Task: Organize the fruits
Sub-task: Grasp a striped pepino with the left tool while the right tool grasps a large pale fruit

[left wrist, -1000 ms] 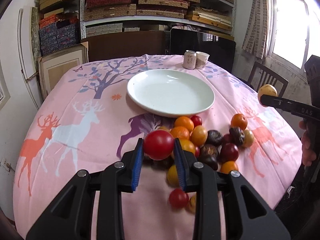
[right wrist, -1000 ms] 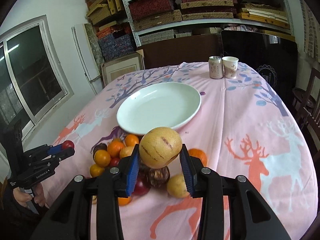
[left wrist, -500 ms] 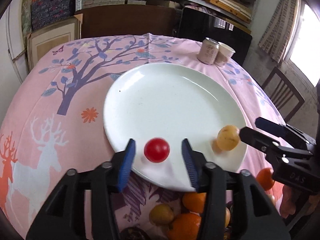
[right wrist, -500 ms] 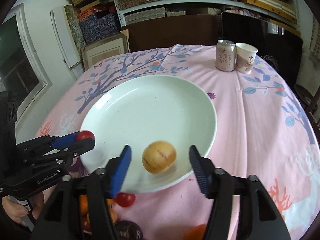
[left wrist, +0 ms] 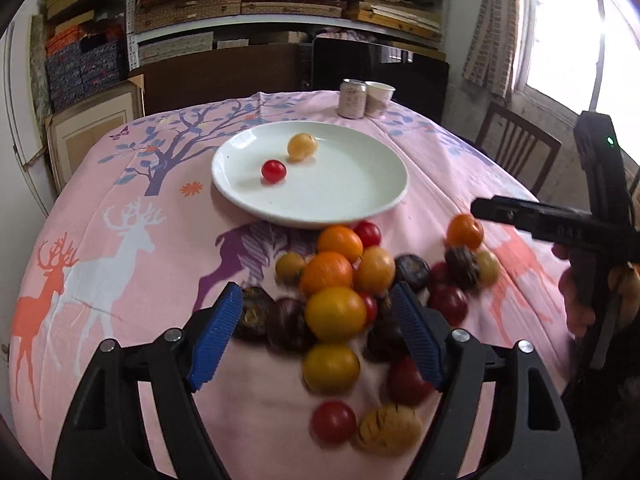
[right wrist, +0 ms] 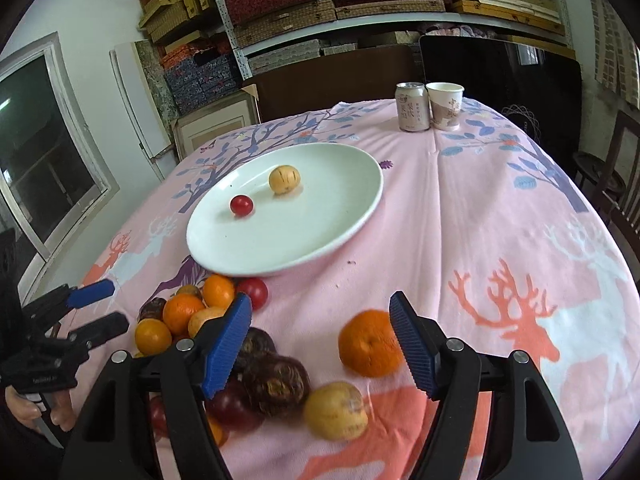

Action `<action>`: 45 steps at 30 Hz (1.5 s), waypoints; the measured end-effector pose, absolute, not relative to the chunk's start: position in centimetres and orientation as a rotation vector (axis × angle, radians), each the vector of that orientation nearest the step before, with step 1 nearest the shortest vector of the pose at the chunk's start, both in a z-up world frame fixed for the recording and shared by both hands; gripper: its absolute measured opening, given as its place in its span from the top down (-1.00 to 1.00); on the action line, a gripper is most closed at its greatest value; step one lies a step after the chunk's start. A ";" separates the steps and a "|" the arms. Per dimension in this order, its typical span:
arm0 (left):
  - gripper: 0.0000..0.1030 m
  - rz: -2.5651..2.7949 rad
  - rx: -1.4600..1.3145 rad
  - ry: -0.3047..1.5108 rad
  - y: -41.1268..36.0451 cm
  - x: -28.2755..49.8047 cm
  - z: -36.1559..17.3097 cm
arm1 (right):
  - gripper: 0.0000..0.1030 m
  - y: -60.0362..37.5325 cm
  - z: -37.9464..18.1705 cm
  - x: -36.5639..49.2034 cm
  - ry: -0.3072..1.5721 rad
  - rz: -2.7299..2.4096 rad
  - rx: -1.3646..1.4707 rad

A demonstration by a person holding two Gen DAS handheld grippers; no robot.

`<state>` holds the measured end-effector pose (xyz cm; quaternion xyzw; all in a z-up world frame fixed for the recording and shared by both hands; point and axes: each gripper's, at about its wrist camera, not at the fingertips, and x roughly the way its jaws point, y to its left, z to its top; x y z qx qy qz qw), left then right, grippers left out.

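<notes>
Left gripper (left wrist: 318, 336) and right gripper (right wrist: 320, 340) hang over the fruit pile (left wrist: 340, 280) at the near bench edge, jaws opening, nothing clasped. Beyond, white plate (right wrist: 340, 232) holds a red cherry tomato (right wrist: 241, 205) and yellow striped fruit (right wrist: 284, 179). Far: can (right wrist: 412, 107), paper cup (right wrist: 445, 106).

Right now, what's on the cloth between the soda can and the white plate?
Nothing: between the soda can and the white plate, only bare pink tablecloth shows in the right wrist view.
</notes>
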<state>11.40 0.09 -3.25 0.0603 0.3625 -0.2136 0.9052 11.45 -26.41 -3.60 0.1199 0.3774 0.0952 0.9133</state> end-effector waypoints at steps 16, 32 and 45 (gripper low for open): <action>-0.45 -0.473 0.227 0.808 -1.4 3.1 -7.6 | -0.47 -29.5 -7.5 8.3 0.800 0.133 0.285; 0.24 -0.494 0.250 0.763 -2.3 3.3 -7.8 | -0.47 -27.6 -7.3 7.9 0.813 0.201 0.177; 0.25 -0.521 0.243 0.783 -1.6 2.9 -7.5 | -0.08 -23.9 -8.3 9.6 0.906 0.196 -0.027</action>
